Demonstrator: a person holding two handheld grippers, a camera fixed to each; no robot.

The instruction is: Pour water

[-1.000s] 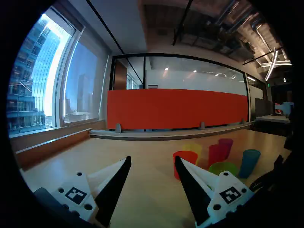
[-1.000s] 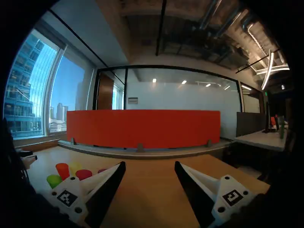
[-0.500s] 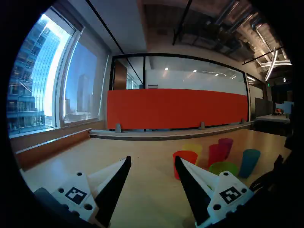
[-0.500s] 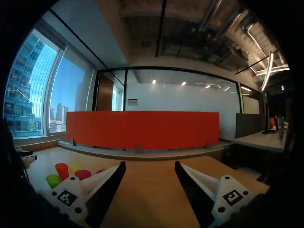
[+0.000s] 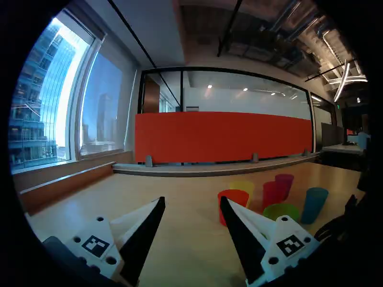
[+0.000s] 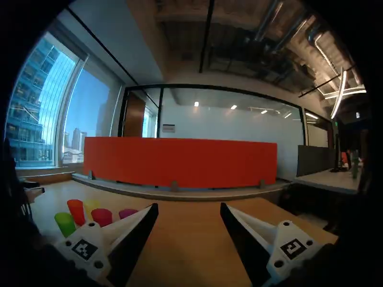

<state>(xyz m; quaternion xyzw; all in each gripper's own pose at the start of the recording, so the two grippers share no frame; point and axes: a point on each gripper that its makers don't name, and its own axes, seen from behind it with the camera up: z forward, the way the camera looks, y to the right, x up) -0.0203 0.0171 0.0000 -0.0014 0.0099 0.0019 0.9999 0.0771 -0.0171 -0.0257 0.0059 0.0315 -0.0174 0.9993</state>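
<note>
Several plastic cups stand grouped on the wooden table. In the left gripper view they sit ahead and to the right: an orange cup, a yellow cup, a red cup, a magenta cup, a green cup and a teal cup. My left gripper is open and empty, its right finger overlapping the orange cup in the picture. In the right gripper view the green cup, orange cup, yellow cup, red cup and magenta cup stand at the lower left. My right gripper is open and empty.
An orange partition runs along the table's far edge, with a glass wall behind it. Large windows line the left side. Another desk stands at the right. Bare tabletop lies in front of the right gripper.
The right gripper has lifted or shifted a little, so the cups now show more fully at its lower left. The left gripper has not moved.
</note>
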